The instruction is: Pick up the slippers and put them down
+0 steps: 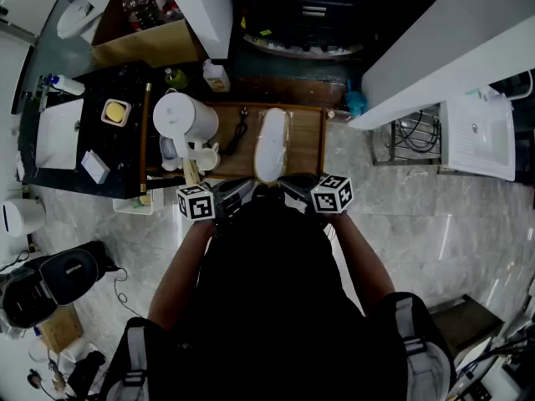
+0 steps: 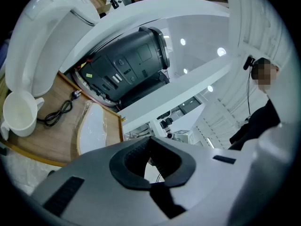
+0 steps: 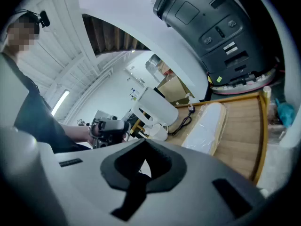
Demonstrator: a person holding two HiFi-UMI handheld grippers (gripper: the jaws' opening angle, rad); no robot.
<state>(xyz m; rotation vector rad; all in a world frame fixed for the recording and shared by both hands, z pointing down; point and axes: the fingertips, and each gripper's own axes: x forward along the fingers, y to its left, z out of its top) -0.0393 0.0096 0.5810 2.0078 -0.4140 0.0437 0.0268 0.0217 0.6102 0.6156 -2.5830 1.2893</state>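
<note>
Plastic-wrapped slippers [image 1: 272, 144] at 12 o'clock look light, soft and slippery; pinch mid-length. Left gripper [image 1: 247, 189] and right gripper [image 1: 286, 184] fingers are pressed together, empty.

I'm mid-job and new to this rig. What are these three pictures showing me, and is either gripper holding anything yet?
There is no robot arm here: a person holds a two-jaw gripper in each hand. The head view looks steeply down from the person's head, so the left gripper and right gripper, each with a marker cube, show close to the body. The other two pictures come from a camera riding on each gripper and looking along its jaws. In both, the jaws are together with nothing between them. Ahead lies a wooden tray with white slippers in clear plastic wrap. A white kettle, a mug and a black cord sit beside them. Neither gripper touches the slippers.
</note>
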